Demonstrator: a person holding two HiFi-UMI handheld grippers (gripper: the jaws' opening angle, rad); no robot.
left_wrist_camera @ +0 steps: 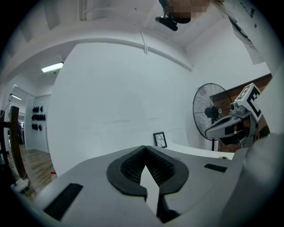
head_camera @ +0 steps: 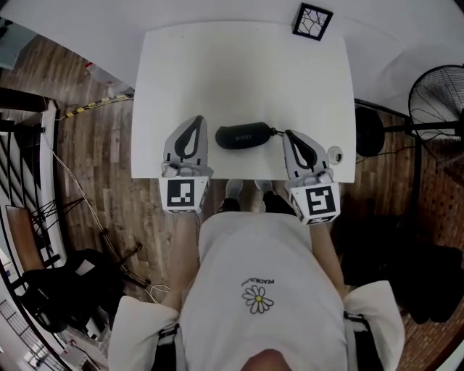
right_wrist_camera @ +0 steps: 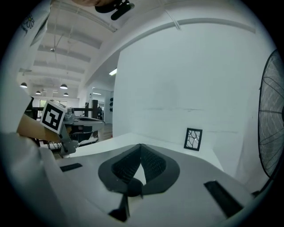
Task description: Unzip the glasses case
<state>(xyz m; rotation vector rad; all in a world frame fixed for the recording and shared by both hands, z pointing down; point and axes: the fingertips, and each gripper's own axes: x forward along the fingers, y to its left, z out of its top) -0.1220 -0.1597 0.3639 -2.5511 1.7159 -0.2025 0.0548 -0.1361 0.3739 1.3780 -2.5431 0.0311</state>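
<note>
We see white table [head_camera: 239,65], framed card [head_camera: 312,20] at its 1 o'clock corner, fan [head_camera: 437,101] at 3, glasses case [head_camera: 243,135] by the near edge, left gripper [head_camera: 194,119] at its 9, right gripper [head_camera: 288,134] at its 3, both finger pairs pressed together, holding nothing

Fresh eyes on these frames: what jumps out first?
The black glasses case lies alone near the front edge of the white table. The left tongs and right tongs flank it, both shut and empty. A small black-framed card stands at the table's far edge.
</note>
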